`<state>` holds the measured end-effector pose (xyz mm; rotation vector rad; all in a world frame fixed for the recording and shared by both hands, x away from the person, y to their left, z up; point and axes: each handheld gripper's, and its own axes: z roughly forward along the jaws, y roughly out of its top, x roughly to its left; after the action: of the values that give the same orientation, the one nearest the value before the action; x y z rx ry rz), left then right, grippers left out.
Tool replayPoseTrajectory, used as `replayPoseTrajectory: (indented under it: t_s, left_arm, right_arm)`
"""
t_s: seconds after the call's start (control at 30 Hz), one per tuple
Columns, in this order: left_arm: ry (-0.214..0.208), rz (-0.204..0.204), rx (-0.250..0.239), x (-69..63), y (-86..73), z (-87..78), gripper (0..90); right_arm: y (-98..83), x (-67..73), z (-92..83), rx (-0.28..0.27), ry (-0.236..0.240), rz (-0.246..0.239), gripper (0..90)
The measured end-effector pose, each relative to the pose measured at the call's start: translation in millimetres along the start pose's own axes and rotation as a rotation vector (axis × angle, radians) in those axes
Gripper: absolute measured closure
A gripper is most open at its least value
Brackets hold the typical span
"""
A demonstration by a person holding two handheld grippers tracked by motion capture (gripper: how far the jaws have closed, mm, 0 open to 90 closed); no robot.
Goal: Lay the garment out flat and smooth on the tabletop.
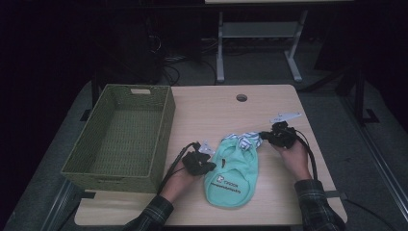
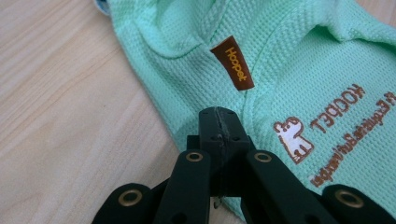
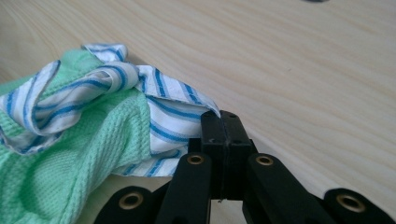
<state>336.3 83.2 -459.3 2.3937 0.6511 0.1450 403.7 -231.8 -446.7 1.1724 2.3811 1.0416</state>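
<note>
A small mint green shirt lies flat in the middle of the wooden table, with a blue-and-white striped part bunched at its far end. My left gripper sits at the shirt's left edge. In the left gripper view the shirt shows a brown label, and the left gripper is shut with its tips pinching the hem. My right gripper is at the far right corner. In the right gripper view the right gripper is shut on a corner of the striped cloth.
An empty green wicker basket stands at the left of the table, close to my left hand. A round cable hole sits near the far edge. Bare wood lies to the right of the shirt and beyond it.
</note>
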Motion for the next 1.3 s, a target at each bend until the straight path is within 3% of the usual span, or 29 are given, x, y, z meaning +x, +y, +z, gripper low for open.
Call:
replayPoseTrajectory:
  t_s: [0.07,0.2,0.37,0.53,0.67,0.8,0.9,1.07,1.17,1.23,1.3]
  left_arm:
    - [-0.003,-0.001,-0.002,0.3,-0.2,0.0,89.6]
    - [-0.007,-0.004,-0.001,0.9,-0.5,-0.3,89.6]
    - [-0.012,-0.009,-0.006,1.7,-1.0,-0.1,89.6]
    - [-0.013,-0.009,-0.006,1.9,-1.2,-0.3,89.6]
    - [-0.021,-0.014,-0.007,2.9,-1.6,-0.4,89.6]
    - [-0.021,-0.024,-0.016,2.5,-1.8,0.2,89.6]
    - [-0.021,-0.017,-0.01,2.6,-1.6,-0.2,89.6]
    - [-0.018,-0.009,-0.009,2.3,-1.7,-0.4,89.6]
    - [-0.023,-0.029,-0.026,2.1,-2.2,0.6,89.6]
    - [-0.024,-0.027,-0.026,2.3,-2.3,0.5,89.6]
    - [-0.019,-0.015,-0.017,2.4,-2.3,-0.2,89.6]
  right_arm:
    - [-2.2,2.5,4.0,-0.003,0.013,-0.004,83.1]
    - [-7.5,8.7,-4.1,-0.069,0.068,0.053,74.7]
    - [-8.6,23.3,-11.9,-0.094,0.107,0.024,73.3]
    - [-9.7,35.2,4.8,-0.02,0.135,-0.003,79.2]
    - [-10.8,37.8,14.7,-0.001,0.152,-0.006,78.0]
    - [-12.5,41.6,24.7,0.035,0.136,-0.032,75.9]
    - [-12.4,45.1,24.9,0.037,0.122,-0.046,87.7]
    - [-11.5,44.2,20.2,0.034,0.051,-0.083,90.0]
    - [-11.6,35.5,15.1,0.015,0.009,-0.057,90.0]
    - [-12.4,26.8,12.8,0.001,-0.021,-0.05,90.0]
    - [-14.2,18.7,12.0,0.005,-0.03,-0.012,90.0]
